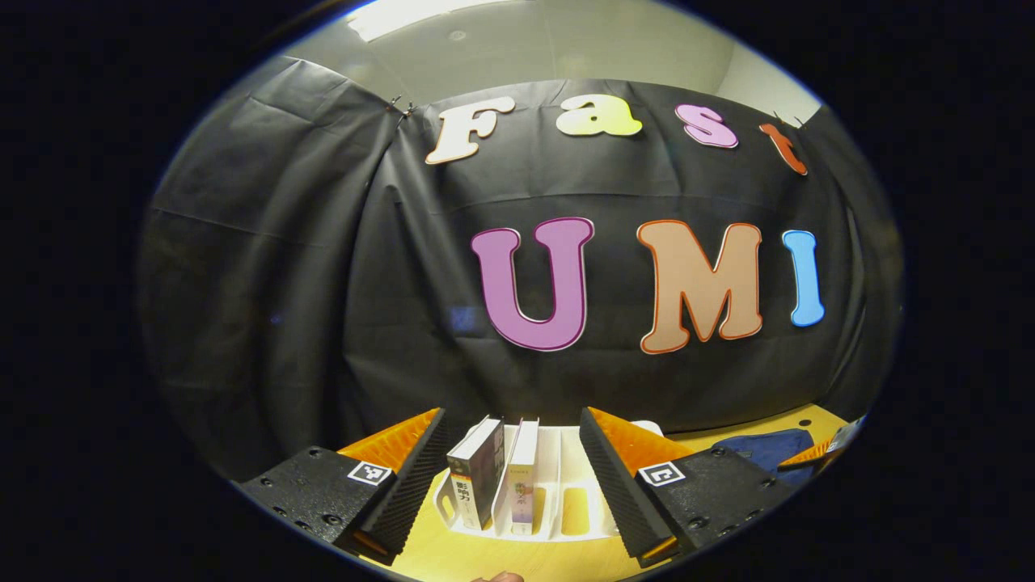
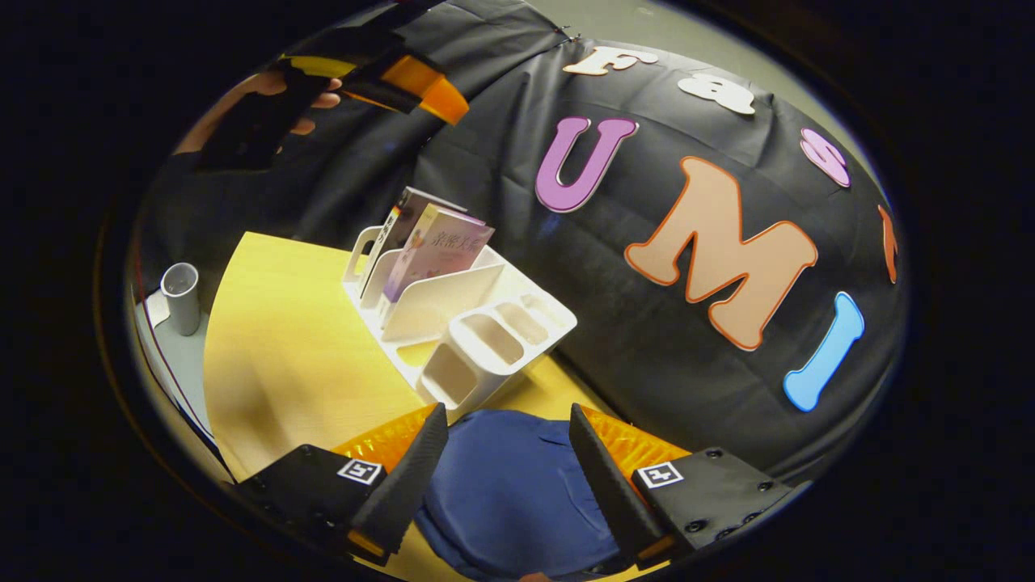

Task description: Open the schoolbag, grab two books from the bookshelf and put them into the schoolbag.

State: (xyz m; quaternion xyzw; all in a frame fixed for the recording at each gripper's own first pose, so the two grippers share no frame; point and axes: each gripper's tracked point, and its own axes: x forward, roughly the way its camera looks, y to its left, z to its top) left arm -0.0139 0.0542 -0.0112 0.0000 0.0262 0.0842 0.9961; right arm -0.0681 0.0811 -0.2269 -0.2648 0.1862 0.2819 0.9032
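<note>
On the white bookshelf (image 1: pixel 558 493) stand two books (image 1: pixel 495 477); both claws, left (image 1: pixel 513 485) and right (image 2: pixel 508 477), gape wide, empty.

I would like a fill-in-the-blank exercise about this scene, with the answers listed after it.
1. The number of books standing in the white bookshelf is ____.
2. The right gripper hovers open above the ____ schoolbag.
3. The left gripper is open and points toward the ____.
4. The bookshelf and the schoolbag rest on a ____ table.

Answers: two; blue; bookshelf; yellow
</note>
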